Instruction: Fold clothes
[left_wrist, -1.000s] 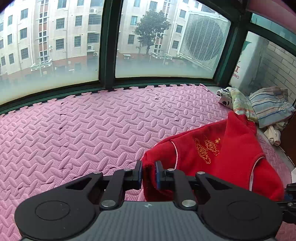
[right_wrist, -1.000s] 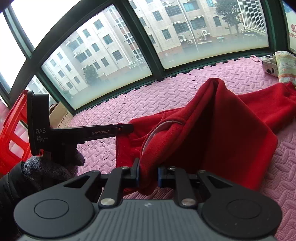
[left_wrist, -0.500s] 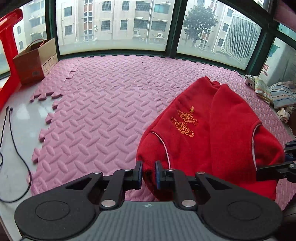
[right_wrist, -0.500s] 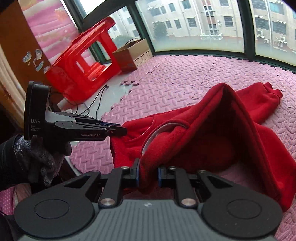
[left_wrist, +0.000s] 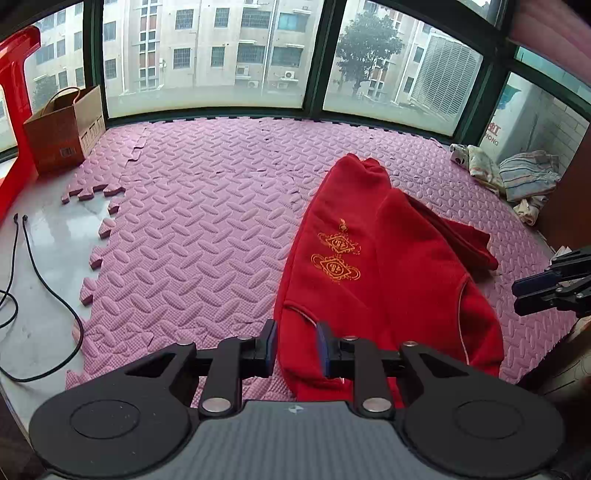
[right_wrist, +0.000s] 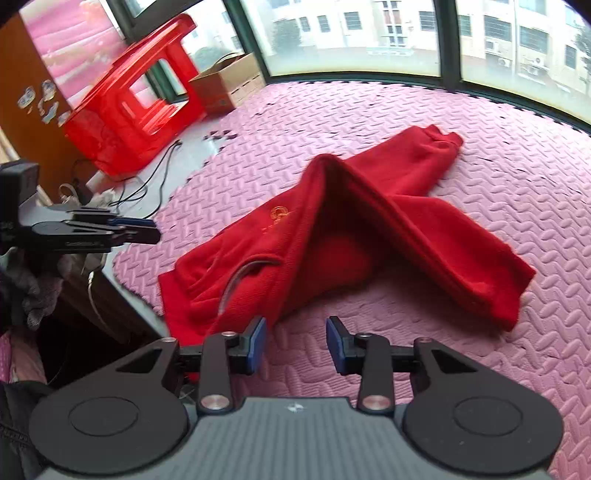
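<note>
Both grippers have let go since half a second ago: our left gripper (left_wrist: 294, 349) and right gripper (right_wrist: 295, 345) were clamped on the red sweatshirt (left_wrist: 373, 266), now both sets of fingers stand open. On the left, cloth sits between the fingers (left_wrist: 269, 347), grip released. Sweatshirt lies on the pink foam mat (left_wrist: 192, 229), partly doubled, one ridge tented up, sleeve (right_wrist: 424, 155) trailing out. We judge we're mid-fold, between grasps. Next move calls for flattening the ridge and regrasping an edge. Near hem sits at the mat's near edge; open mat beyond and left, clothes pile (left_wrist: 517, 177) far right.
</note>
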